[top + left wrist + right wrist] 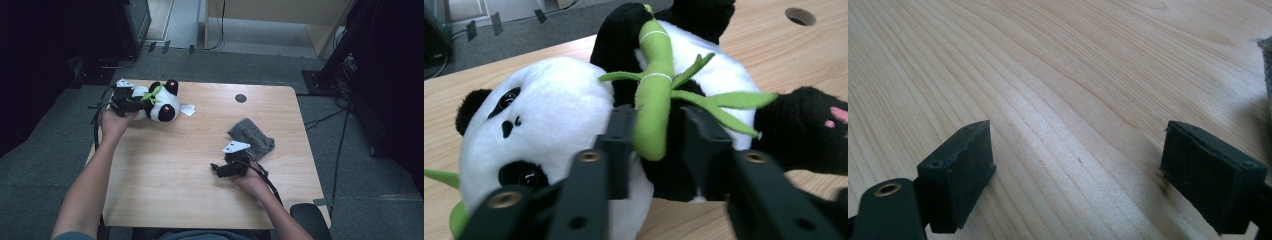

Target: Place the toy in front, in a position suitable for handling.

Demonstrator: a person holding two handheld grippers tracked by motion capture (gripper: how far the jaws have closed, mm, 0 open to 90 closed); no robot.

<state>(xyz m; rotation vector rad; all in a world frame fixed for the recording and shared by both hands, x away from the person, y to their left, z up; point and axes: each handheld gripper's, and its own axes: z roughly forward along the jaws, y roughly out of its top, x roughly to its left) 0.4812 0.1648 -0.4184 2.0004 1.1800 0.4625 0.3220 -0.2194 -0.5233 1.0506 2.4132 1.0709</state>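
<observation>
A black-and-white plush panda (162, 106) lies on its back at the far left of the wooden table (200, 190), with a green felt bamboo stalk (651, 100) on its chest. My left gripper (143, 101) reaches into it from the left. Up close, the left gripper (654, 145) has its jaws set narrowly on either side of the stalk's lower end; one pad touches it and a thin gap shows at the other. My right gripper (216, 170) rests low over the wood at centre right. Nothing lies between the wide-apart jaws of this right gripper (1078, 165).
A crumpled grey cloth (252, 136) lies just beyond the right gripper, and its edge (1267, 65) shows in the right gripper view. A white tag (188, 109) sticks out of the panda. A round cable hole (240, 98) sits near the far edge.
</observation>
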